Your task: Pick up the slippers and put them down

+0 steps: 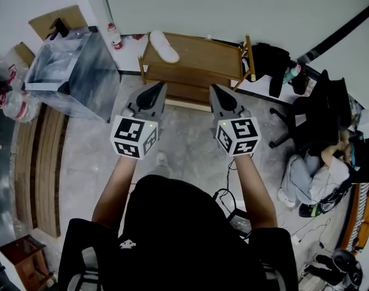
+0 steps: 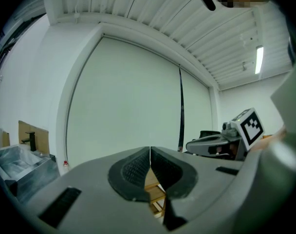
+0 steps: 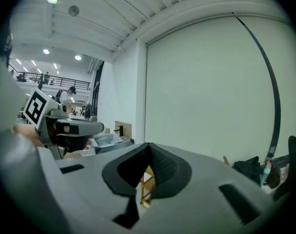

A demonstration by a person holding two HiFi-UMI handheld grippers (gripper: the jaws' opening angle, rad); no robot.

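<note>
A white slipper [image 1: 164,46] lies on the top of a low wooden rack [image 1: 203,56] by the far wall. My left gripper [image 1: 159,88] is held level in front of the rack's left half, short of it, jaws shut with nothing between them. My right gripper [image 1: 214,90] is beside it in front of the rack's middle, also shut and holding nothing. In the left gripper view the shut left gripper [image 2: 150,150] shows a bit of the rack [image 2: 155,185] below the tips. In the right gripper view the right gripper [image 3: 149,146] is closed too, the rack [image 3: 145,186] showing beneath. No second slipper is in view.
A grey plastic-covered box [image 1: 72,71] stands left of the rack, with a bottle [image 1: 115,36] by the wall. A black office chair [image 1: 321,117] and black bags [image 1: 270,62] are to the right. Cables [image 1: 230,190] run over the floor near my feet.
</note>
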